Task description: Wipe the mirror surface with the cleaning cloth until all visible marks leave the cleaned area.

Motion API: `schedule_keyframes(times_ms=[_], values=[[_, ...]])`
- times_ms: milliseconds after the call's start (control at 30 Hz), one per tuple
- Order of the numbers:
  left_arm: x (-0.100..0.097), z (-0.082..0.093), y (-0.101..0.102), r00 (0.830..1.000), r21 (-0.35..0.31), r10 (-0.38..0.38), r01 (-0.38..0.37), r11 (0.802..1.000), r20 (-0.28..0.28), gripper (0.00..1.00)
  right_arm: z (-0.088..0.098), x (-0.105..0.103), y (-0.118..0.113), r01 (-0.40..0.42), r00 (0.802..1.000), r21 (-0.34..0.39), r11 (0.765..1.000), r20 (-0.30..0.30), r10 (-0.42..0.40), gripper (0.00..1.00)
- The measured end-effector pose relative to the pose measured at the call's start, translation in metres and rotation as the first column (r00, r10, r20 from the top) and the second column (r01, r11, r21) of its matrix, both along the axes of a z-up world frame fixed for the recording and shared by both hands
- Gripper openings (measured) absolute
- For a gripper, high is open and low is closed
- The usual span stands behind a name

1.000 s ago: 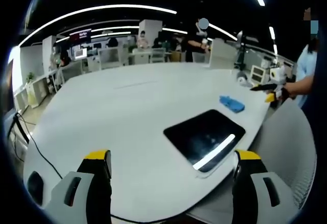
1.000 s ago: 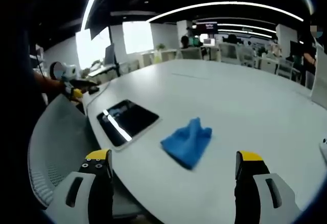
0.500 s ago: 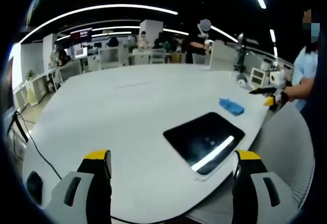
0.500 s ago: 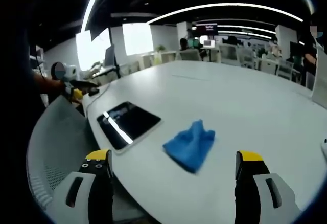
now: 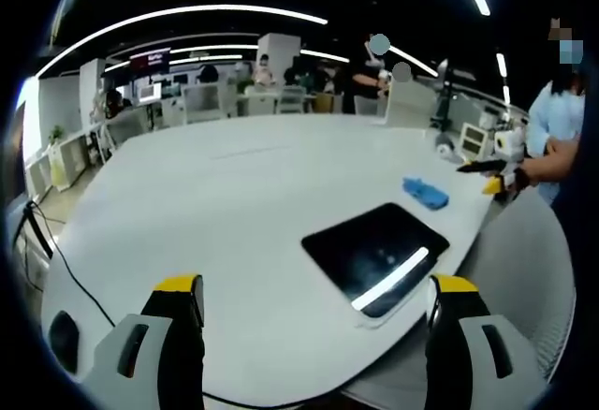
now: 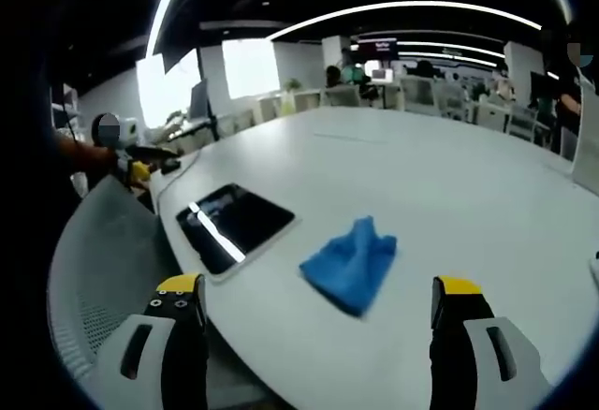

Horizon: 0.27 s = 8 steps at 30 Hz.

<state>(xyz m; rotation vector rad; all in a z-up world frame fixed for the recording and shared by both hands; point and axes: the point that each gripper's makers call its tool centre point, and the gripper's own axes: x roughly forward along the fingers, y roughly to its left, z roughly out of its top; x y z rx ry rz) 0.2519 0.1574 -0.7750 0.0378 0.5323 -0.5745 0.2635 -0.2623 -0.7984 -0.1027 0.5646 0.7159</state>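
A dark rectangular mirror [image 5: 376, 256] lies flat near the white table's edge and reflects a bright ceiling light strip. Beyond it rests a crumpled blue cloth [image 5: 424, 192]. My left gripper [image 5: 314, 335] hangs open above the near table edge, short of the mirror, nothing between its yellow-tipped jaws. In the right gripper view the blue cloth [image 6: 350, 265] lies just ahead, with the mirror [image 6: 232, 223] to its left. My right gripper [image 6: 318, 335] is open and empty, a little short of the cloth. The right gripper [image 5: 493, 171] also appears far right in the left gripper view.
The large white table [image 5: 234, 204] stretches away. A black cable [image 5: 56, 260] trails over its left edge. A grey mesh chair [image 6: 103, 270] stands by the mirror's side. A person in light blue [image 5: 557, 139] stands at the right. Desks and people sit in the background.
Both views have shifted only slightly. The cloth and mirror lie where they were, and both grippers stay open.
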Motion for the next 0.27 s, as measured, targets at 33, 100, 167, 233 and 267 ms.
schedule_keyframes(times_ms=[33, 100, 167, 233, 267], values=[[-0.0004, -0.0007, 0.0, 1.0, 0.001, -0.001, 0.001, 1.0, -0.004, 1.0, -0.0001, -0.0006, 0.0001, 0.001, 1.0, 0.0, 1.0, -0.003, -0.001, 1.0], [-0.0006, -0.0023, 0.0007, 1.0, 0.008, -0.002, 0.002, 1.0, -0.01, 1.0, -0.0023, -0.0006, -0.0003, 0.002, 1.0, 0.001, 1.0, -0.005, -0.002, 1.0], [-0.0003, -0.0021, 0.0003, 1.0, 0.008, -0.005, 0.005, 1.0, -0.01, 1.0, -0.0014, -0.0013, 0.0008, 0.004, 1.0, 0.0, 1.0, -0.004, -0.004, 1.0], [-0.0001, -0.003, 0.0004, 1.0, 0.012, -0.006, 0.006, 1.0, -0.017, 1.0, -0.0016, -0.001, 0.0015, 0.004, 1.0, 0.002, 1.0, -0.005, -0.004, 1.0], [0.0001, -0.0029, 0.0003, 1.0, 0.012, -0.007, 0.007, 1.0, -0.016, 1.0, -0.0017, -0.0012, 0.002, 0.004, 1.0, 0.002, 1.0, -0.005, -0.004, 1.0]])
